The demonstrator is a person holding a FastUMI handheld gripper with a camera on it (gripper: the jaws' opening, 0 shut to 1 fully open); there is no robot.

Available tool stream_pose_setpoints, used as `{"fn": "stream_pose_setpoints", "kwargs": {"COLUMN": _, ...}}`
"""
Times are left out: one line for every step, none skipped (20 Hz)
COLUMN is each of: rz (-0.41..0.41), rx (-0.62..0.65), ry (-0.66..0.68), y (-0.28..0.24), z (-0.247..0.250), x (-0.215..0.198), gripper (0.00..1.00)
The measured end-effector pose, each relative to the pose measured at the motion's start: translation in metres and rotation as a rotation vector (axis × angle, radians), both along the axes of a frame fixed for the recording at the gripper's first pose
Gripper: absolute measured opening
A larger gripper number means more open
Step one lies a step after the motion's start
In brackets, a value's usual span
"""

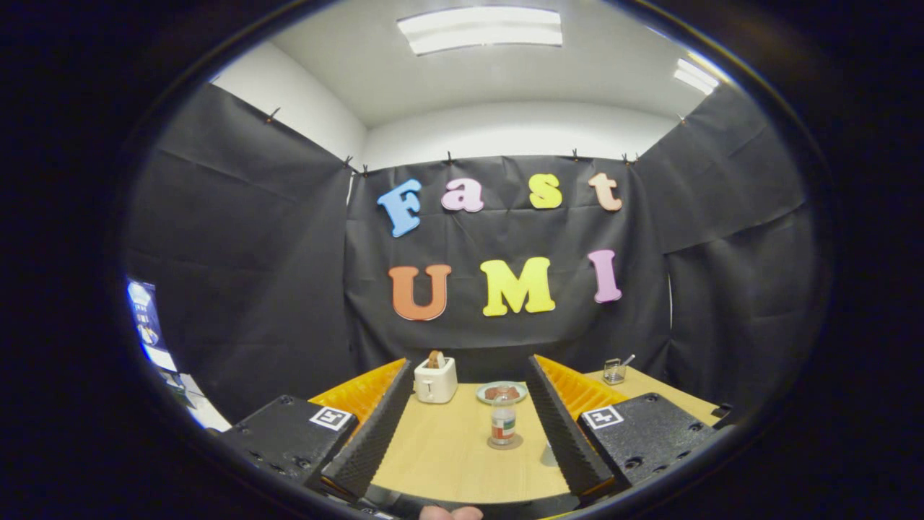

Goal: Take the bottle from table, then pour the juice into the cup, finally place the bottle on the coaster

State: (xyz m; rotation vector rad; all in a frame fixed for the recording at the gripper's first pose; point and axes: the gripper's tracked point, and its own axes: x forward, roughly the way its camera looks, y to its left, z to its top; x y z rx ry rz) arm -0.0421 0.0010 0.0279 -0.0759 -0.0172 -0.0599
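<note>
Looking forward along the gripper [465, 412]: its two fingers [372, 433] are spread wide apart, released, with nothing between the pads. Bare wooden table [440, 455] fills the gap between them.

Bottle [504, 422] stands upright on the table, ahead of the fingers at about 1 o'clock from the midpoint of the gap, closer to the right finger than the left. Clear body, label band around its lower half, pale cap. It sits on a small round coaster [504, 443], whose rim shows around the bottle's base. No finger touches it.

Just beyond the bottle, at 12 o'clock from it, a plate [502, 392] with some brown food on it. At 10 o'clock from the bottle, a white toaster [435, 380] with a slice of bread sticking up from the slot, near the inner edge of the left finger.

A glass cup [614, 371] with something thin leaning in it stands on the far right part of the table, beyond the right finger, well apart from the bottle.

A fingertip of the person's hand [451, 513] shows at 6 o'clock, below the gripper body.
</note>
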Motion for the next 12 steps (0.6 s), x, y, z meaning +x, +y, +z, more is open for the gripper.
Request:
{"fn": "stream_pose_setpoints", "kwargs": {"rz": -0.003, "rx": 0.000, "ry": -0.001, "y": 0.000, "z": 0.001, "x": 0.000, "gripper": 1.00}}
{"fn": "stream_pose_setpoints", "kwargs": {"rz": -0.009, "rx": 0.001, "ry": -0.001, "y": 0.001, "z": -0.001, "x": 0.001, "gripper": 1.00}}
{"fn": "stream_pose_setpoints", "kwargs": {"rz": -0.011, "rx": -0.003, "ry": -0.001, "y": 0.001, "z": -0.001, "x": 0.001, "gripper": 1.00}}
{"fn": "stream_pose_setpoints", "kwargs": {"rz": -0.018, "rx": -0.008, "ry": 0.000, "y": 0.000, "z": -0.002, "x": 0.003, "gripper": 1.00}}
{"fn": "stream_pose_setpoints", "kwargs": {"rz": -0.028, "rx": -0.013, "ry": -0.001, "y": -0.002, "z": -0.002, "x": 0.004, "gripper": 1.00}}
{"fn": "stream_pose_setpoints", "kwargs": {"rz": -0.047, "rx": -0.020, "ry": -0.005, "y": -0.006, "z": -0.003, "x": 0.005, "gripper": 1.00}}
{"fn": "stream_pose_setpoints", "kwargs": {"rz": -0.065, "rx": -0.024, "ry": -0.008, "y": -0.010, "z": -0.002, "x": 0.006, "gripper": 1.00}}
{"fn": "stream_pose_setpoints", "kwargs": {"rz": -0.073, "rx": -0.028, "ry": -0.008, "y": -0.010, "z": -0.004, "x": 0.008, "gripper": 1.00}}
{"fn": "stream_pose_setpoints", "kwargs": {"rz": -0.079, "rx": -0.033, "ry": -0.003, "y": -0.010, "z": -0.006, "x": 0.011, "gripper": 1.00}}
{"fn": "stream_pose_setpoints", "kwargs": {"rz": -0.091, "rx": -0.042, "ry": -0.002, "y": -0.013, "z": -0.006, "x": 0.012, "gripper": 1.00}}
{"fn": "stream_pose_setpoints", "kwargs": {"rz": -0.106, "rx": -0.048, "ry": -0.004, "y": -0.018, "z": -0.005, "x": 0.013, "gripper": 1.00}}
{"fn": "stream_pose_setpoints", "kwargs": {"rz": -0.114, "rx": -0.054, "ry": -0.004, "y": -0.019, "z": -0.006, "x": 0.015, "gripper": 1.00}}
